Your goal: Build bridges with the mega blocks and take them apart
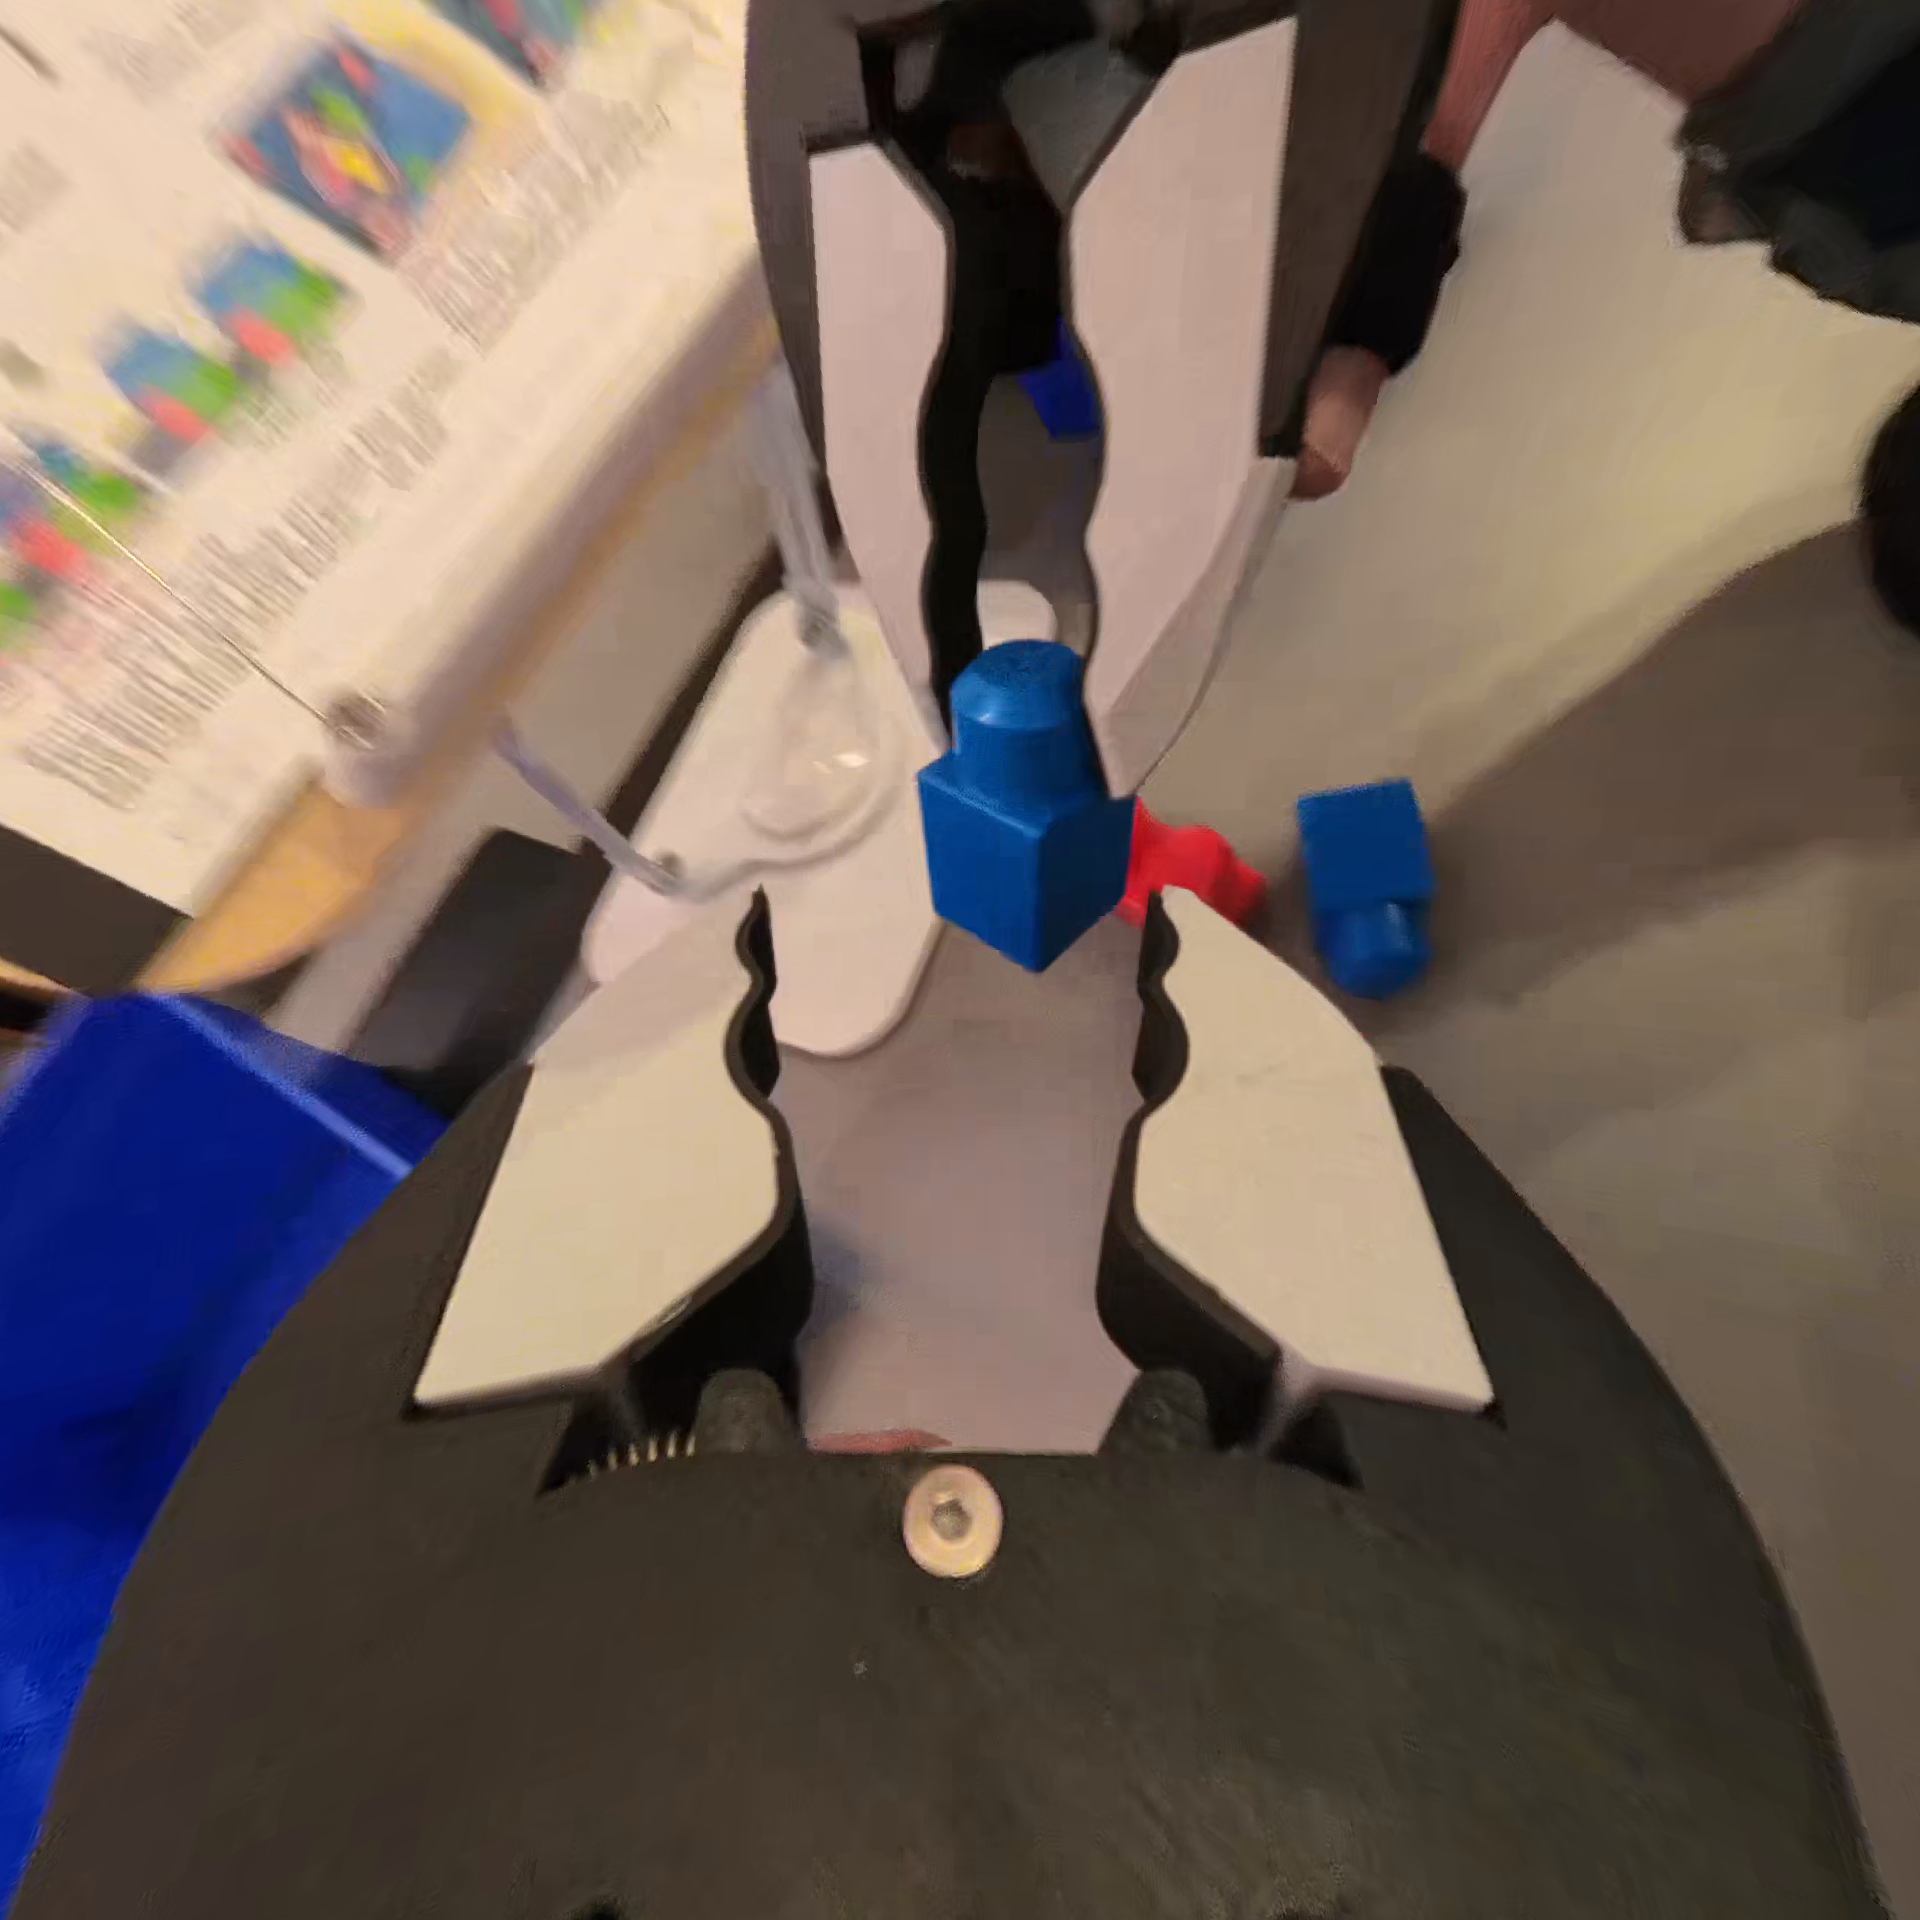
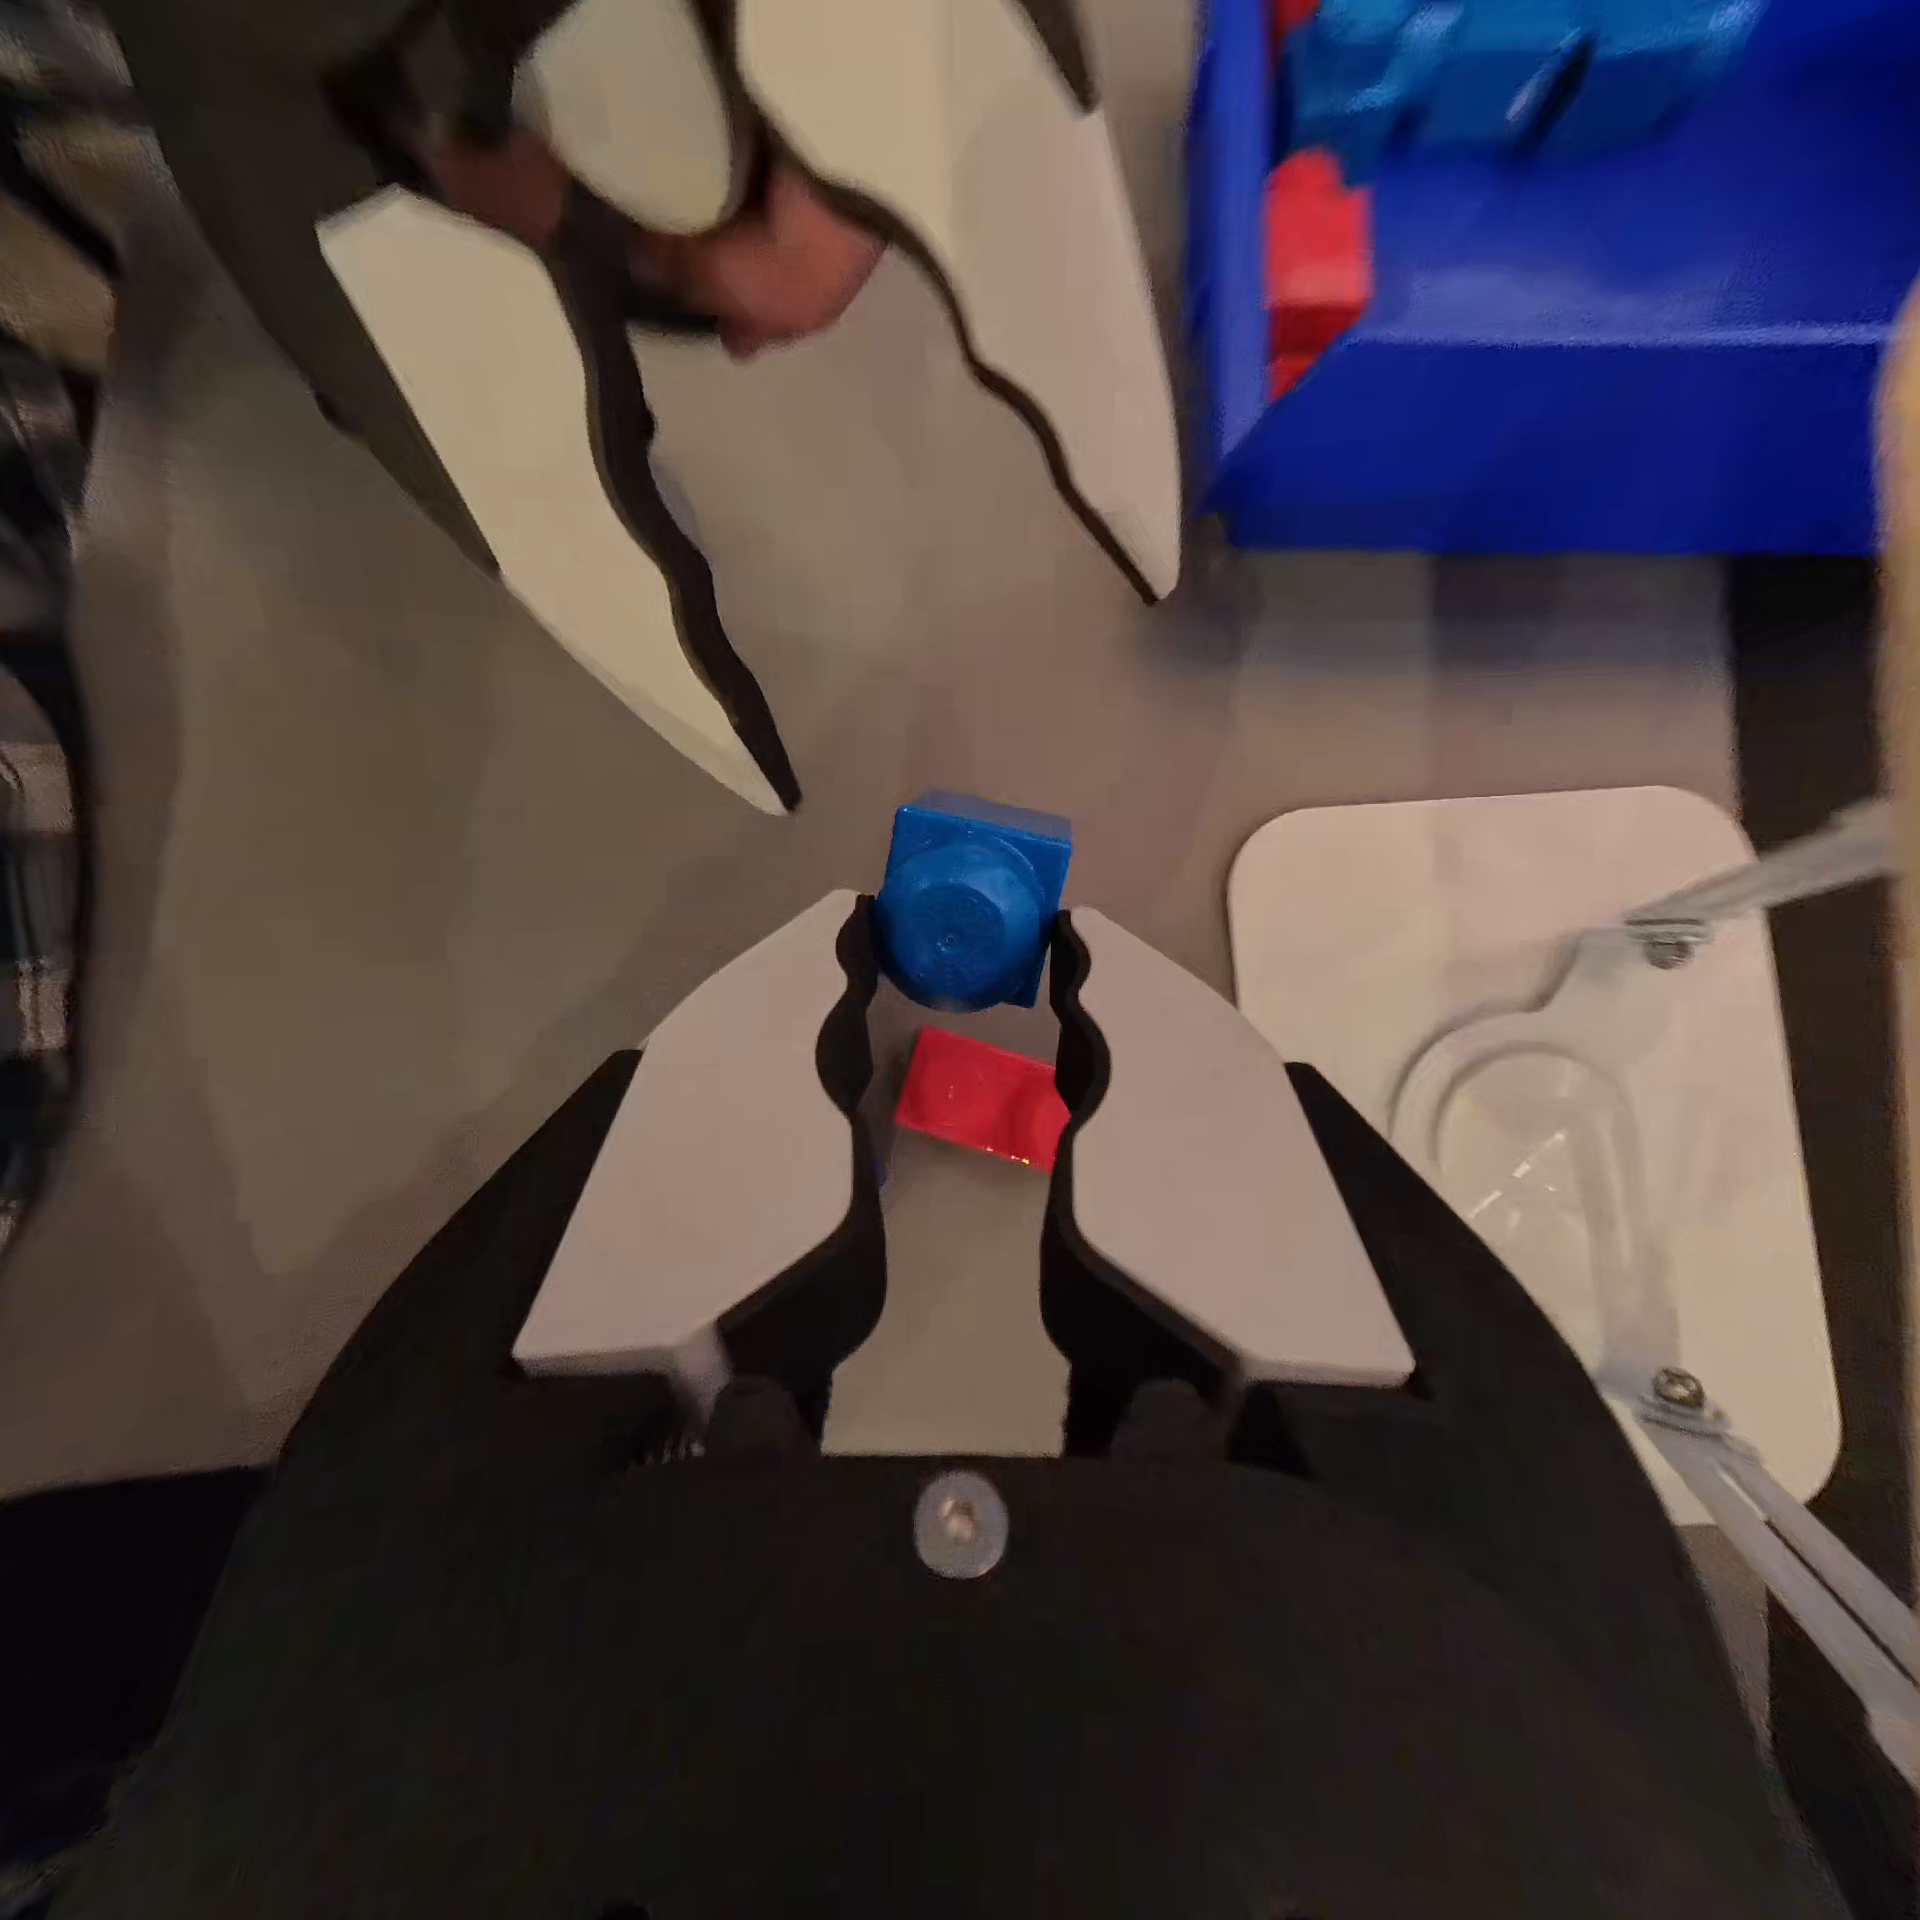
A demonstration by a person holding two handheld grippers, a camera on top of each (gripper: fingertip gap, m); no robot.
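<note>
Your right tongs are clamped on a blue block with a single stud: both black inner pads press on the stud's sides, and the stud faces back toward the right wrist camera. From the left wrist view the same blue block hangs lifted off the grey table, its stud caught between the tips of the right tongs reaching in from the far side, its square body tilted and pointing toward your left tongs.

Your left tongs stand wide apart with nothing between the pads; the block's lower corner sits just ahead of the tips without touching either one. In the right wrist view those left tongs come in from the top, spread well apart, one tip near the block's upper left.

On the table below the held block lies a red block, seen between your right fingers. In the left wrist view the red block shows just behind the held one, and a second blue block lies on its side a little to the right of it.

A blue bin holding more blue and red pieces stands at the table's far right in the right wrist view. A white stand base with clear plastic fittings rests beside it. A printed sheet with coloured pictures fills the left wrist view's upper left, blurred.
</note>
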